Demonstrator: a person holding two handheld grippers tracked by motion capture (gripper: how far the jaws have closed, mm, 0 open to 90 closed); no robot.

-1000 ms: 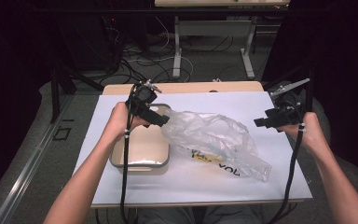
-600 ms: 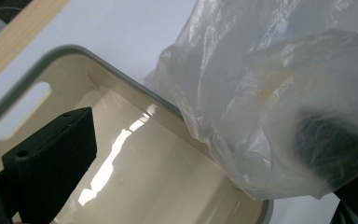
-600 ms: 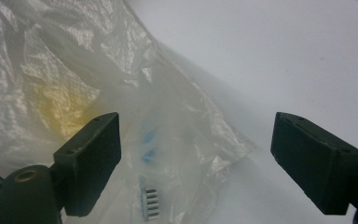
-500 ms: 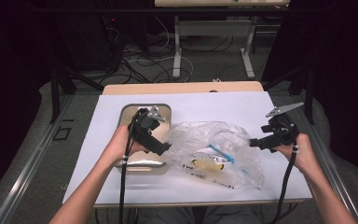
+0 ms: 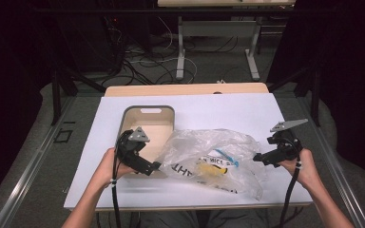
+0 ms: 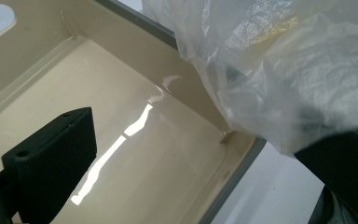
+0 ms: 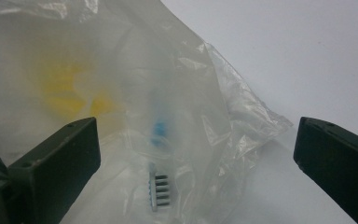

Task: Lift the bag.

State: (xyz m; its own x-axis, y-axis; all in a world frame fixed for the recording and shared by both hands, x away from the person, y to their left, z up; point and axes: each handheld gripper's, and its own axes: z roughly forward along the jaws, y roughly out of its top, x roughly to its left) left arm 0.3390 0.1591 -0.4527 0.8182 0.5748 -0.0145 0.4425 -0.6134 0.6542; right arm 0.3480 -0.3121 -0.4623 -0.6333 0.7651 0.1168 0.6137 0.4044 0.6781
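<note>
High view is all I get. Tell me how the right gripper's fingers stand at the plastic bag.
Observer: The right gripper has just been opening. Its fingers stand wide apart, with the crumpled edge of the plastic bag lying between them, not pressed.
Operator: Report what lies inside the bag nearest those fingers.
Observer: A small grey toothed piece, seen through the plastic, with a blue blur just above it.
Operator: Now give me the left gripper.
Observer: The fingers of the left gripper are apart too. One is over the floor of the beige tray; the other is partly covered by a fold of the bag.
</note>
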